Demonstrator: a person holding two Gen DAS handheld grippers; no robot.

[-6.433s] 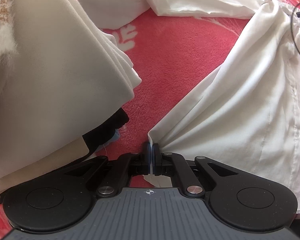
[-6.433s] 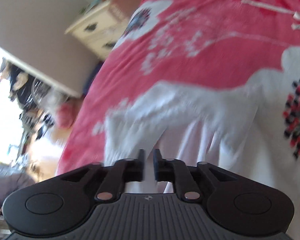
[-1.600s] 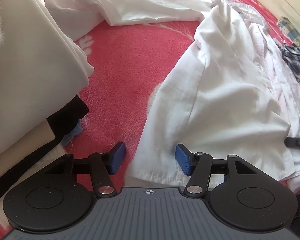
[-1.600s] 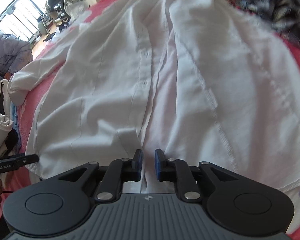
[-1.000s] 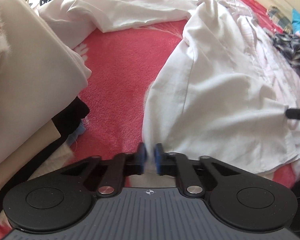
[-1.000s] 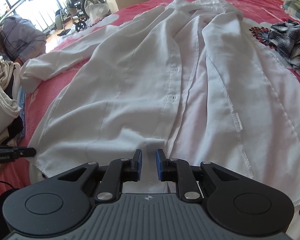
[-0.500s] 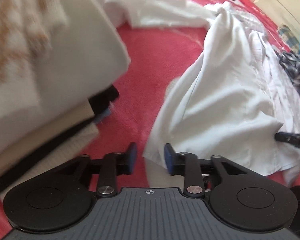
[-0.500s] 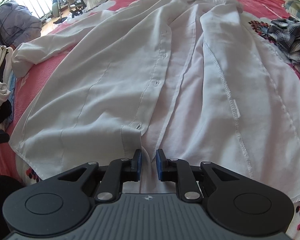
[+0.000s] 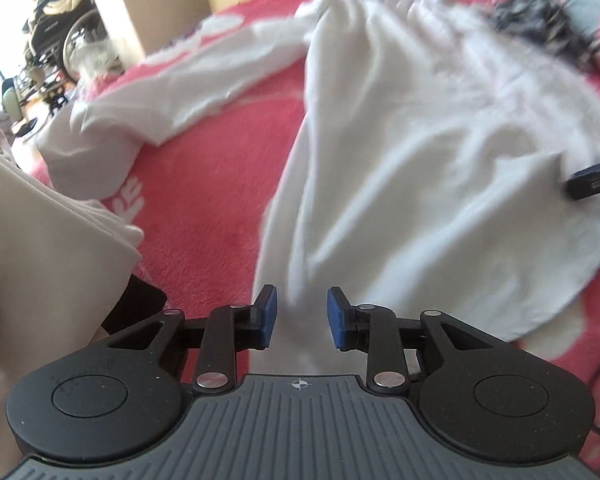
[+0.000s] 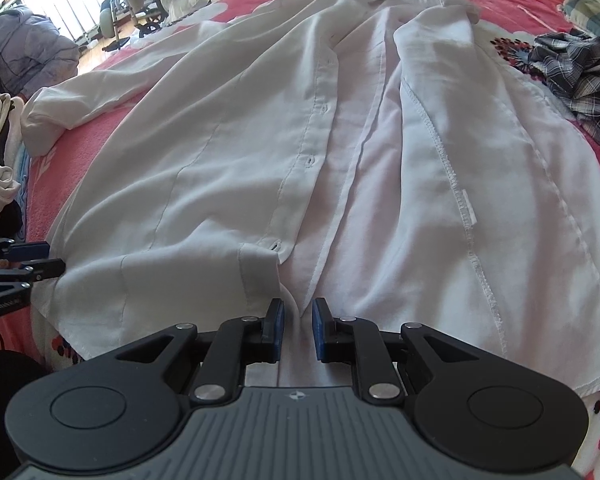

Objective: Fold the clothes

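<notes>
Left hand-held gripper (image 9: 299,318) is hovering at the shirt's hem corner, near the bed's front edge, with its jaws spread; they've just been closing a bit and white cloth sits in the gap, but the pads aren't pressing it. Right hand-held gripper (image 10: 298,330) has its jaws narrow with a fold of the bottom hem, right by the button placket, bunched between them. Looks like a pinch to me.

White shirt (image 10: 340,152) is laid open, front up, down the red blanket (image 9: 204,184) on the bed. It's thin, soft and floppy, so I'd guess it sags and wrinkles unless you grab hem corners or seams.

Stuff around: a pile of cream and dark clothes (image 9: 40,240) at the left edge, close to that hem corner, could get snagged. One sleeve (image 10: 100,88) trails left. Farther off, a plaid garment (image 10: 572,68) sits beside the shirt on the right.
</notes>
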